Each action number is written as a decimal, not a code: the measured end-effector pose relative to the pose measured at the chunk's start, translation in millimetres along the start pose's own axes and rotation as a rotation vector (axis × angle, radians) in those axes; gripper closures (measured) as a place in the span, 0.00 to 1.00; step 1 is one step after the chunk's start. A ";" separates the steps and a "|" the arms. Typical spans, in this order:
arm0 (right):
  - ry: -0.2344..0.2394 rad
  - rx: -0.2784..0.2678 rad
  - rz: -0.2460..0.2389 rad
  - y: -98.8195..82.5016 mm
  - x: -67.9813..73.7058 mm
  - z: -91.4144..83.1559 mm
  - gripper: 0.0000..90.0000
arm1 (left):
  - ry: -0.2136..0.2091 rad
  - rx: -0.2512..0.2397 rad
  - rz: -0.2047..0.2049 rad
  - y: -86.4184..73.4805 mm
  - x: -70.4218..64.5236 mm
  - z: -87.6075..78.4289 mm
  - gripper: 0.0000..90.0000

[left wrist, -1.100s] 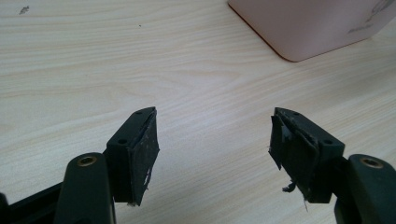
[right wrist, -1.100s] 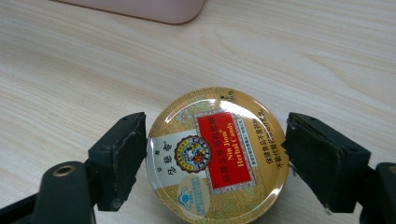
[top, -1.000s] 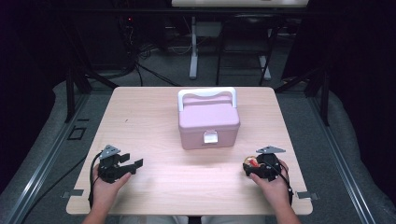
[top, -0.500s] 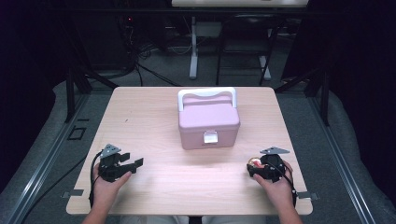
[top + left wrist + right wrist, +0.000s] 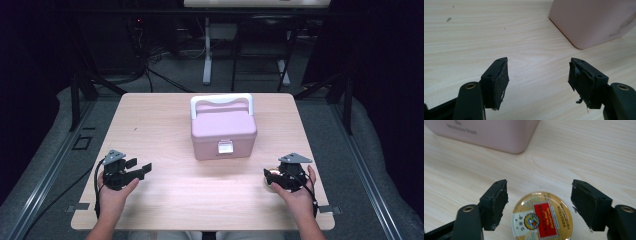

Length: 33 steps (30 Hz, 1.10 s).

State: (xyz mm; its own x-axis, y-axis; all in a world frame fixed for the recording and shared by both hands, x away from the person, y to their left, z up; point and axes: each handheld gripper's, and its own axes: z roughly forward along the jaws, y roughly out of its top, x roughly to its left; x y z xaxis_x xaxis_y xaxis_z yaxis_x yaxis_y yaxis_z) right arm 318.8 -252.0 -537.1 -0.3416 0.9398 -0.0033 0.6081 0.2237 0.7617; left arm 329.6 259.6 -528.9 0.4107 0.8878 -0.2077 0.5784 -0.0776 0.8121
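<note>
The right gripper (image 5: pixel 539 202), jaws just narrowing but not yet touching, straddles a jar (image 5: pixel 542 217) on the worktop (image 5: pixel 165 120), the grasp apparently starting; closing comes next; the left gripper (image 5: pixel 537 75) gapes empty.

The box (image 5: pixel 223 131) sits on the table (image 5: pixel 160 115), mid-table toward the far edge. The left gripper (image 5: pixel 139 169) is near the front left edge. The right gripper (image 5: pixel 270 177) is front right, a tin (image 5: pixel 542 218) lying between its 2 jaws, untouched.
</note>
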 end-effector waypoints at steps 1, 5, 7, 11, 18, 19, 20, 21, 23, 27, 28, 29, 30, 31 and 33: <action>0.011 -0.011 0.012 1.9 -1.4 -1.2 0.36 | -0.002 0.001 -0.001 2.0 0.3 -0.3 0.36; 0.028 -0.037 0.025 8.8 -5.6 -4.5 0.43 | -0.030 -0.012 -0.009 11.5 -0.9 -2.0 0.39; 0.033 -0.045 0.022 11.9 -5.6 -6.5 0.48 | -0.035 -0.022 0.002 17.2 -2.6 -2.3 0.43; 0.045 -0.066 0.034 17.6 -5.8 -8.6 0.51 | -0.060 -0.028 0.005 29.4 -6.1 0.4 0.48; 0.045 -0.056 0.020 30.2 -4.9 -3.1 0.54 | -0.080 0.001 0.071 44.6 -20.0 17.5 0.51; 0.047 -0.061 0.020 31.9 -5.2 -1.9 0.57 | -0.080 0.001 0.071 44.6 -20.0 17.5 0.51; 0.054 -0.065 0.024 33.6 -5.5 -0.7 0.60 | -0.074 -0.013 0.073 48.0 -23.3 22.6 0.51; 0.057 -0.065 0.029 35.2 -5.6 0.4 0.61 | -0.077 -0.014 0.071 49.8 -24.0 24.9 0.52; 0.064 -0.060 0.028 38.2 -6.0 3.9 0.63 | -0.092 -0.018 0.063 53.0 -25.2 30.3 0.55; 0.071 -0.062 0.038 42.7 -8.1 12.5 0.63 | -0.078 -0.007 0.070 57.5 -30.5 41.7 0.60; 0.075 -0.068 0.040 43.6 -8.8 14.8 0.64 | -0.077 -0.004 0.070 58.4 -32.0 45.1 0.61; 0.073 -0.069 0.040 44.4 -9.6 16.4 0.64 | -0.074 0.003 0.073 59.2 -33.6 48.0 0.61; 0.071 -0.071 0.041 45.5 -10.3 18.2 0.65 | -0.072 0.007 0.077 59.9 -35.1 51.1 0.62; 0.071 -0.077 0.046 46.1 -10.9 20.0 0.66 | -0.073 0.008 0.077 60.5 -36.5 54.2 0.63; 0.068 -0.080 0.051 47.9 -12.8 23.4 0.69 | -0.078 0.010 0.069 61.6 -38.5 60.3 0.65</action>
State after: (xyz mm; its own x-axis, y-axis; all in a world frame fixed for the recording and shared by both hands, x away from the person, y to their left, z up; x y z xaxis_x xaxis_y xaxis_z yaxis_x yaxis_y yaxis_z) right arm 369.0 -247.3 -515.7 -0.3613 0.9291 0.0787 0.5679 0.1523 0.8089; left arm 391.9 193.3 -503.8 0.5035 0.8421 -0.1932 0.5533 -0.1425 0.8207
